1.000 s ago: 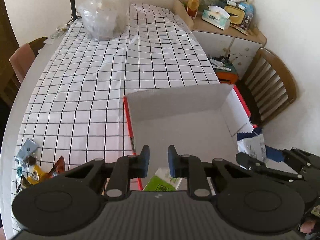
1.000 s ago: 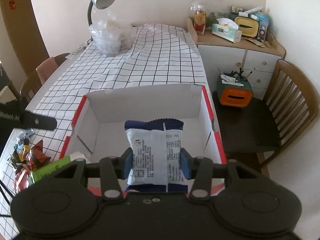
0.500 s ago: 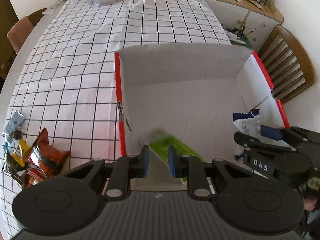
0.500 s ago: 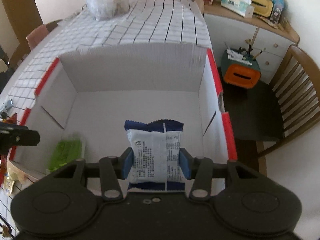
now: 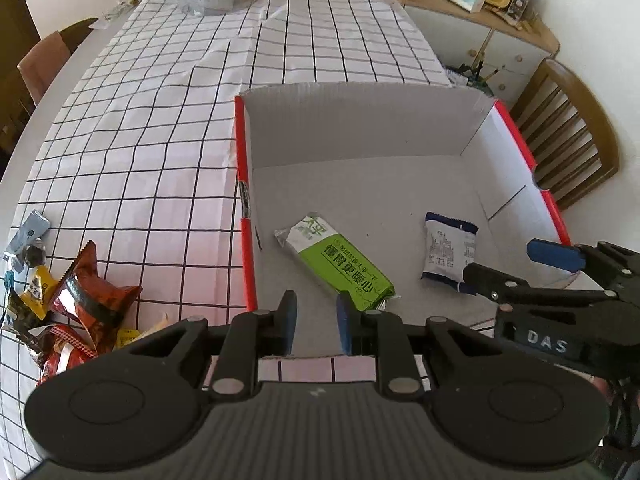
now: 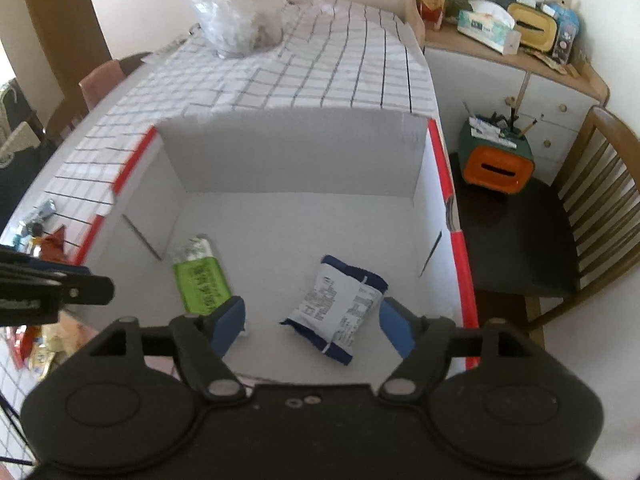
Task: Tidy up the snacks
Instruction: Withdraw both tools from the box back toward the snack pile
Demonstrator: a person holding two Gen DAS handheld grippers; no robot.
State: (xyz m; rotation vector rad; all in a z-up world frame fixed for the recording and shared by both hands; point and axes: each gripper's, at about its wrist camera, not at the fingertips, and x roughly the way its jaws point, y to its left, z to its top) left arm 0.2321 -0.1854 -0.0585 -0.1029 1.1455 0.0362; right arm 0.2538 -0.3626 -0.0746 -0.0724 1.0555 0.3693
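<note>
A white cardboard box with red edges (image 5: 360, 128) (image 6: 296, 152) stands open on the checked tablecloth. On its floor lie a green packet (image 5: 340, 264) (image 6: 200, 280) and a blue-and-white packet (image 5: 448, 252) (image 6: 336, 308). My right gripper (image 6: 312, 324) (image 5: 516, 266) hovers over the blue-and-white packet. Its jaws are opening, and the pads stand clear of the packet on both sides. My left gripper (image 5: 316, 322) hangs over the box's near edge, just short of the green packet. It is shut to a narrow gap with nothing in it. A pile of loose snacks (image 5: 80, 304) (image 6: 36, 240) lies left of the box.
A clear plastic bag (image 6: 240, 20) sits at the table's far end. A wooden chair (image 6: 592, 208) and an orange-and-green holder (image 6: 496, 160) stand right of the table. Behind them is a cupboard with a tissue box (image 6: 488, 28). Another chair (image 5: 48, 60) is at far left.
The right jaws have spread and the blue-and-white packet has dropped onto the box floor. The green packet fell from under the left gripper and now lies still. Both grippers have sunk lower.
</note>
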